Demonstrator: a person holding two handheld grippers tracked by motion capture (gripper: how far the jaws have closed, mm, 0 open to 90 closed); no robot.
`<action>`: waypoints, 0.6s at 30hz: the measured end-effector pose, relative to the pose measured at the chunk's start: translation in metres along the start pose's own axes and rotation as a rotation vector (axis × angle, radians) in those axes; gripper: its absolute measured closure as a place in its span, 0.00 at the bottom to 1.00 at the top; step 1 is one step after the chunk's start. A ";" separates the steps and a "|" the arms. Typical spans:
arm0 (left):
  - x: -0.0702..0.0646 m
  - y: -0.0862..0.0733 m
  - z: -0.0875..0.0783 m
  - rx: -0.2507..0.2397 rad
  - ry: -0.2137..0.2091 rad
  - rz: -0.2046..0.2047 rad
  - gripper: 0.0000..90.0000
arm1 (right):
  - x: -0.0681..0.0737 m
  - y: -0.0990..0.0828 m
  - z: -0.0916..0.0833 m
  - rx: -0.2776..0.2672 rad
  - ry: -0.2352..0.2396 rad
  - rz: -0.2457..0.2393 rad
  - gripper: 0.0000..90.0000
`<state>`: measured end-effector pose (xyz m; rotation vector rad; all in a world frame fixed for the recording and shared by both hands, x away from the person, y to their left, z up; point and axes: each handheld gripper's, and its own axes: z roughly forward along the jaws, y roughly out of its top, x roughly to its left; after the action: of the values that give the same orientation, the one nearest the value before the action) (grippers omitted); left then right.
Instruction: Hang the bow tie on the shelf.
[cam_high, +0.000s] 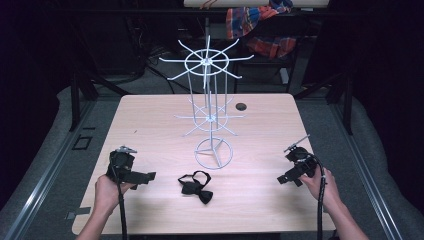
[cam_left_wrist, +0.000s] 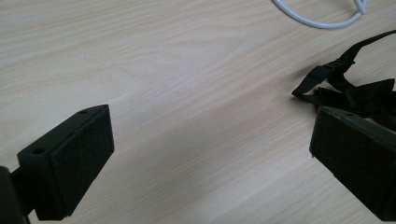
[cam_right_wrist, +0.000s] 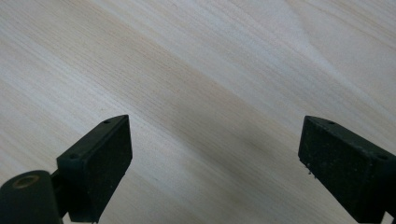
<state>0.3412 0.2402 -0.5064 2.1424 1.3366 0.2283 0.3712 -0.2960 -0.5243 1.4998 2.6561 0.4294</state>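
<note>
The black fabric bow tie (cam_high: 196, 186) with its strap lies flat on the pale wooden table (cam_high: 150, 125), just before the white wire display stand (cam_high: 210, 110), flanked by left gripper (cam_high: 142, 176) and right gripper (cam_high: 286, 178), jaws wide and empty, suggesting a pick-up not yet begun.

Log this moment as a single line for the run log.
left gripper: open, nothing held | right gripper: open, nothing held | bow tie: flat on table, between grippers | wire rack: upright behind it

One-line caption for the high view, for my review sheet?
Both open claws, left and right, rest on the wooden table flanking a black bow tie before a white wire rack.
</note>
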 end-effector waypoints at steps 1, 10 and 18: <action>0.000 0.000 0.000 0.000 0.000 0.000 0.00 | 0.000 0.000 0.000 0.000 0.000 0.000 0.10; -0.021 0.014 0.012 -0.016 -0.054 0.047 0.00 | 0.000 0.000 0.001 -0.007 -0.005 0.006 0.10; -0.038 0.022 0.025 -0.009 -0.078 0.090 0.00 | 0.000 0.000 0.001 0.001 -0.011 0.006 0.11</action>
<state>0.3507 0.1901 -0.5081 2.1840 1.1946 0.1848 0.3715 -0.2960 -0.5251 1.5068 2.6444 0.4184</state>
